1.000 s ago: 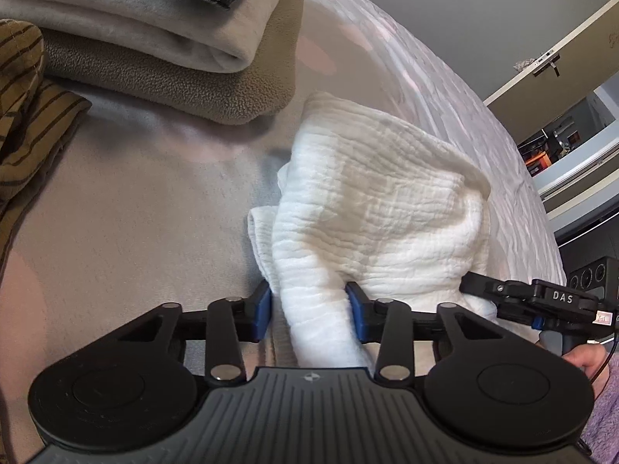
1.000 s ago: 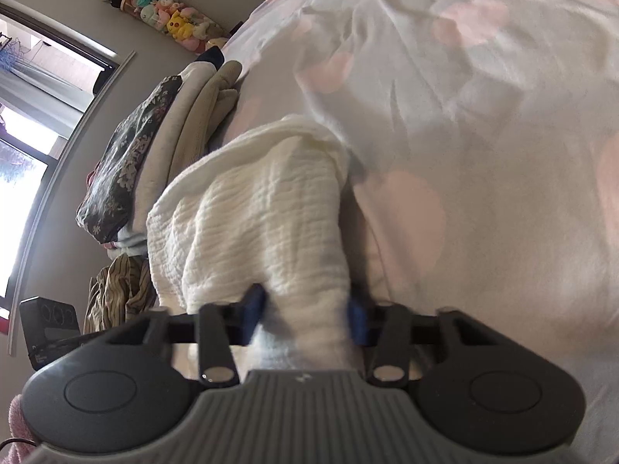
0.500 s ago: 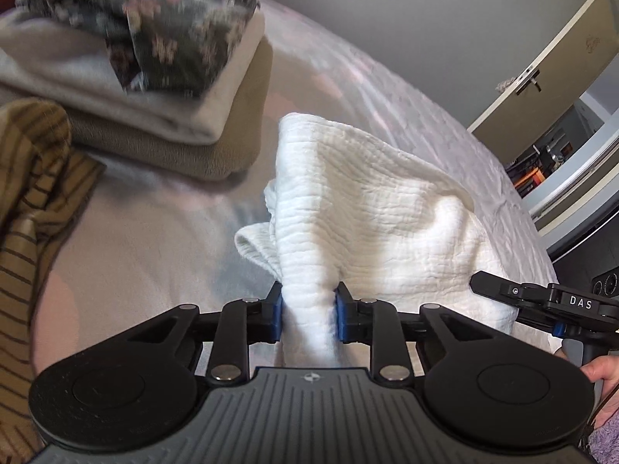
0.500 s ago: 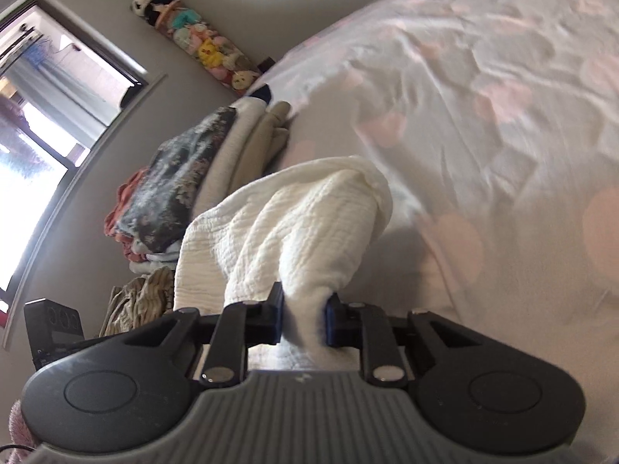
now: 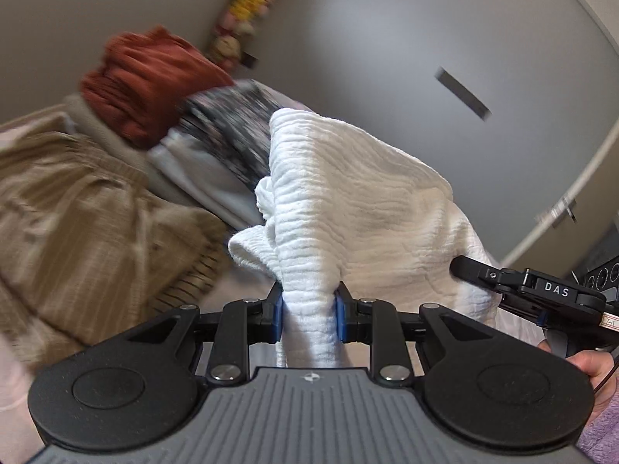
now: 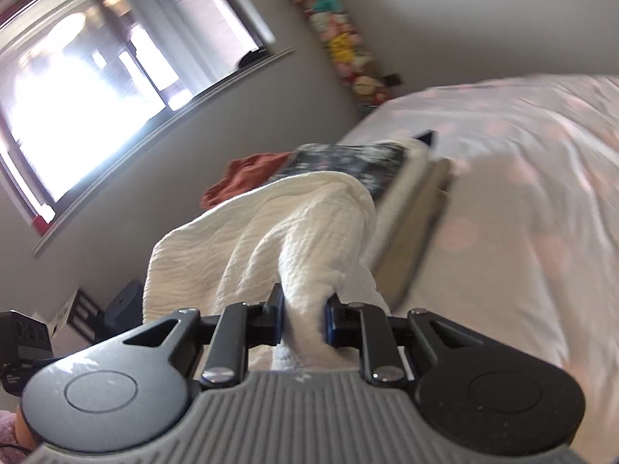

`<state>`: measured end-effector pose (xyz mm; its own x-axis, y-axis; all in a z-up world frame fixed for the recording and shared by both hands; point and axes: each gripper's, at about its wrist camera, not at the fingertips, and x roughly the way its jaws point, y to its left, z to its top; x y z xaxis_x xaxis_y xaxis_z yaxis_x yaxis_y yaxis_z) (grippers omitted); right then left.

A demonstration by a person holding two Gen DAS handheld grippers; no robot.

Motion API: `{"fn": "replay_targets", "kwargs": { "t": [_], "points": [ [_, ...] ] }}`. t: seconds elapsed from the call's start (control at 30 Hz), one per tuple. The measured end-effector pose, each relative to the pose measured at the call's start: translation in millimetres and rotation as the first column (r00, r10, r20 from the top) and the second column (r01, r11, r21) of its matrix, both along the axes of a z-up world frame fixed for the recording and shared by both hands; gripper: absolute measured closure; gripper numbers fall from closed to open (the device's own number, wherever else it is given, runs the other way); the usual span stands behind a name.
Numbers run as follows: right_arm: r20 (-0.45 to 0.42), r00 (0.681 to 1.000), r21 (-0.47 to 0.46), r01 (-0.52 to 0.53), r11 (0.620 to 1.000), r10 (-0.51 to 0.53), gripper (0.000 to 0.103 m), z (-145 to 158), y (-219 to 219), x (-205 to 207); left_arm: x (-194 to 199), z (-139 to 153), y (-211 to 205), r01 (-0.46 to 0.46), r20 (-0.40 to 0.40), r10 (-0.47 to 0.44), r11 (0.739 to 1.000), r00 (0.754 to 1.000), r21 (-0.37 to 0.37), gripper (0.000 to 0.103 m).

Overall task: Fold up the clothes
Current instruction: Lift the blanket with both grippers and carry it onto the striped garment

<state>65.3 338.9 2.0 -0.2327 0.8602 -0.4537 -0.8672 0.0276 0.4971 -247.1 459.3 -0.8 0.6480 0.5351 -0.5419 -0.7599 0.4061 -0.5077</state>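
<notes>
White crinkled cloth (image 5: 348,201) bunched up, lifted between both tools over the bed (image 6: 522,232). Left gripper (image 5: 308,315) clamped on a gathered fold; right gripper (image 6: 303,319) likewise pinching another bunch, blue pads (image 6: 330,323) pressed into fabric. Beyond it, tan striped garment (image 5: 77,208) heaped near the bed's edge, then a folded stack (image 6: 390,178) with a dark floral piece on top, rust-red garment (image 5: 143,81) behind. Frames motion-blurred.
</notes>
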Motion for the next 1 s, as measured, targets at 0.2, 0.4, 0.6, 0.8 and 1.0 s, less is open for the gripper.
{"fn": "replay_targets", "kwargs": {
  "t": [0.2, 0.4, 0.6, 0.8, 1.0],
  "points": [
    [0.047, 0.978, -0.014, -0.203, 0.979, 0.204, 0.081, 28, 96, -58, -64, 14, 7, -0.244, 0.066, 0.243, 0.970, 0.968, 0.007, 0.081],
    [0.105, 0.918, -0.044, -0.379, 0.924, 0.382, 0.081, 43, 180, -120, -116, 4, 20, -0.451, 0.134, 0.451, 0.892, 0.883, -0.032, 0.081],
    [0.153, 0.851, -0.095, -0.494, 0.864, 0.503, 0.081, 35, 250, -182, -148, -16, 45, -0.572, 0.123, 0.575, 0.818, 0.809, -0.066, 0.081],
    [0.177, 0.812, -0.162, -0.533, 0.830, 0.556, 0.081, -1, 299, -229, -170, -52, 65, -0.634, 0.096, 0.648, 0.760, 0.755, -0.143, 0.081],
    [0.213, 0.796, -0.230, -0.523, 0.821, 0.567, 0.081, -39, 333, -255, -178, -81, 80, -0.641, 0.056, 0.662, 0.740, 0.747, -0.203, 0.081]
  ]
}}
